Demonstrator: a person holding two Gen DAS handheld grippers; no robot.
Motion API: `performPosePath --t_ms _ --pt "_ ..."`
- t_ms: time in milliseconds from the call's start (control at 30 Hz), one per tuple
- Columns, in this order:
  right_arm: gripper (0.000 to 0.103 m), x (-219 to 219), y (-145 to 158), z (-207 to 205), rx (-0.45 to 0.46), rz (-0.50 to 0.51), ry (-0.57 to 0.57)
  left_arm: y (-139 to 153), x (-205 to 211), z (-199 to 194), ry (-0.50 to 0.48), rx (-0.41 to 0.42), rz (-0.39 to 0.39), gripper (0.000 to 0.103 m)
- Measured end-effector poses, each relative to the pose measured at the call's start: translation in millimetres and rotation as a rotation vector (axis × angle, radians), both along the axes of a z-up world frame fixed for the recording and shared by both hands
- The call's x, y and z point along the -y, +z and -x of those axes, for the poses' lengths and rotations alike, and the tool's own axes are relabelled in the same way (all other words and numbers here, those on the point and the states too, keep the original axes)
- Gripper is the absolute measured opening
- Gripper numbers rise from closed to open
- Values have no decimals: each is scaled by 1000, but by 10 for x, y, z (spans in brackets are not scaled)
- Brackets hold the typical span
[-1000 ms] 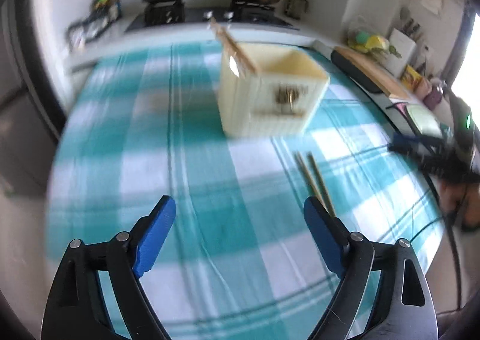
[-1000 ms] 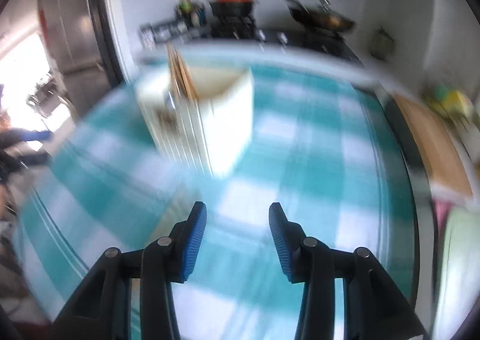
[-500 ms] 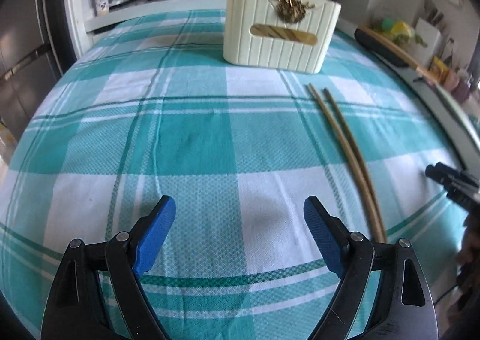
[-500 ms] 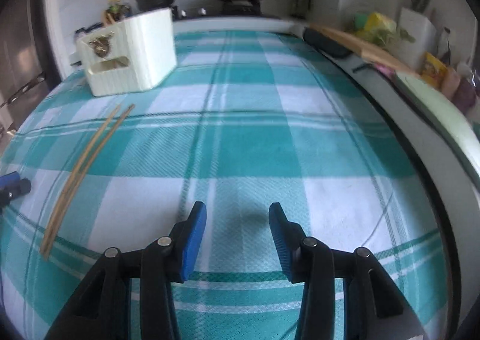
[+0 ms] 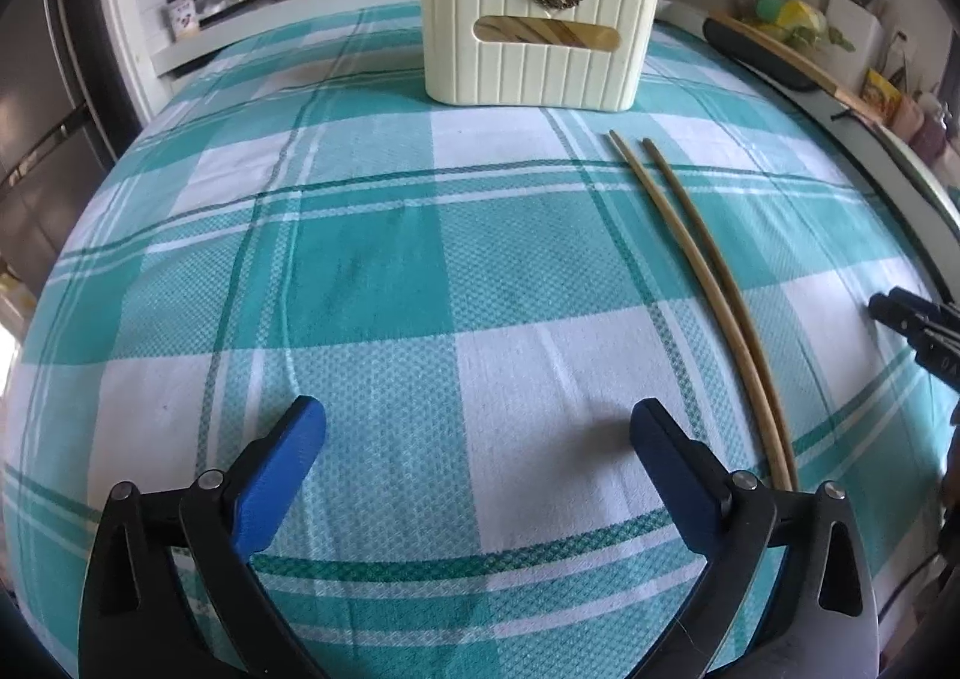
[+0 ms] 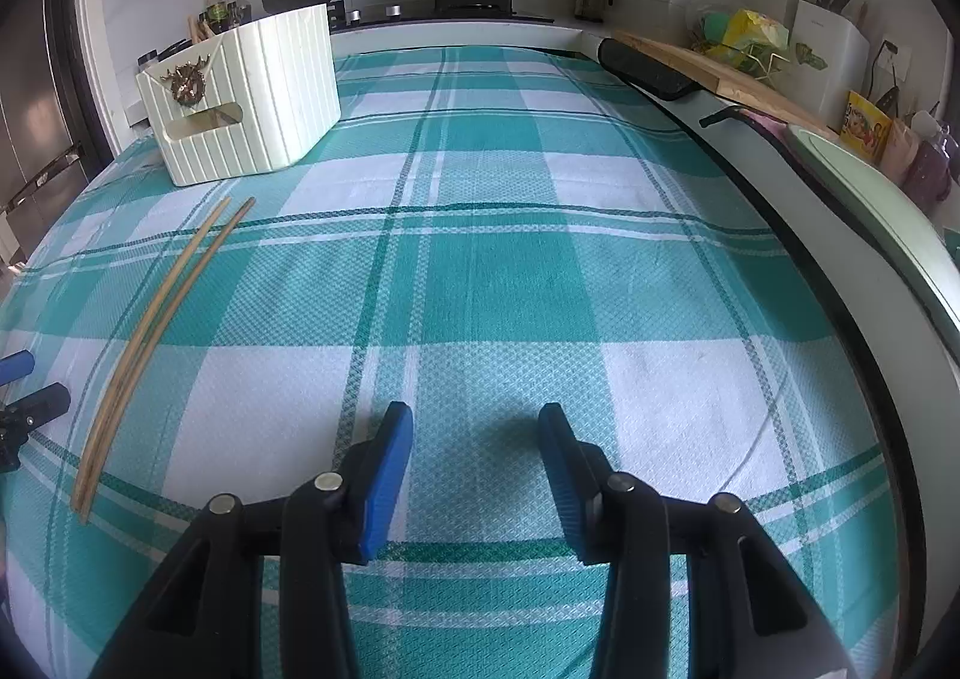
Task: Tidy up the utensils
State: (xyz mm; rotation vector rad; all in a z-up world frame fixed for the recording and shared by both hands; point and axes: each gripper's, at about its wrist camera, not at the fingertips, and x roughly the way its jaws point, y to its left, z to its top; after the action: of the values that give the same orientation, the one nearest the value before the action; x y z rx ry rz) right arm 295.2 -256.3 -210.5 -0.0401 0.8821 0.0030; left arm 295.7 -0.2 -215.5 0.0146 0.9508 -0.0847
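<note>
On the left, our left tongs (image 5: pixel 477 442) hover wide apart and empty over the checked cloth on the surface (image 5: pixel 372 283), with the pair of chopsticks (image 5: pixel 702 289) just to their right, lying side by side and touching at the near end. Thin and flat on soft fabric, they could roll or split if we pinch only one, or we could snag the cloth. Beyond, the cream utensil holder (image 5: pixel 540 19) stands far across the cloth, already holding sticks; a tilted drop could miss its mouth. Our right tongs (image 6: pixel 474 466) hang partly open, empty, well apart from the chopsticks.
</note>
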Motion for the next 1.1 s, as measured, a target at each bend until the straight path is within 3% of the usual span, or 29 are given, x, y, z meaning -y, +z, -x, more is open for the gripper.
performPosePath --t_ms 167,300,500,667,767,867,933,967,1100 --pt "44 -18 -2 13 1 13 0 256 184 -206 -32 24 61 100" --pt "44 -17 -1 13 1 12 0 301 460 -457 -89 56 4 100" --pt "44 -12 1 12 1 12 0 171 674 -758 -95 17 -21 93" --pt "44 -11 3 14 1 12 0 79 810 -838 -99 12 -124 87" --pt "44 -11 4 15 1 13 0 56 779 -833 -94 10 -100 80" --pt "44 -11 4 15 1 13 0 59 744 -805 -113 4 -44 58" --pt "44 -10 4 15 1 12 0 76 734 -756 -118 16 -53 29" --pt "44 -11 4 15 1 11 0 81 726 -741 -124 15 -47 22" --pt "44 -11 4 14 2 11 0 98 619 -659 -114 9 -25 9"
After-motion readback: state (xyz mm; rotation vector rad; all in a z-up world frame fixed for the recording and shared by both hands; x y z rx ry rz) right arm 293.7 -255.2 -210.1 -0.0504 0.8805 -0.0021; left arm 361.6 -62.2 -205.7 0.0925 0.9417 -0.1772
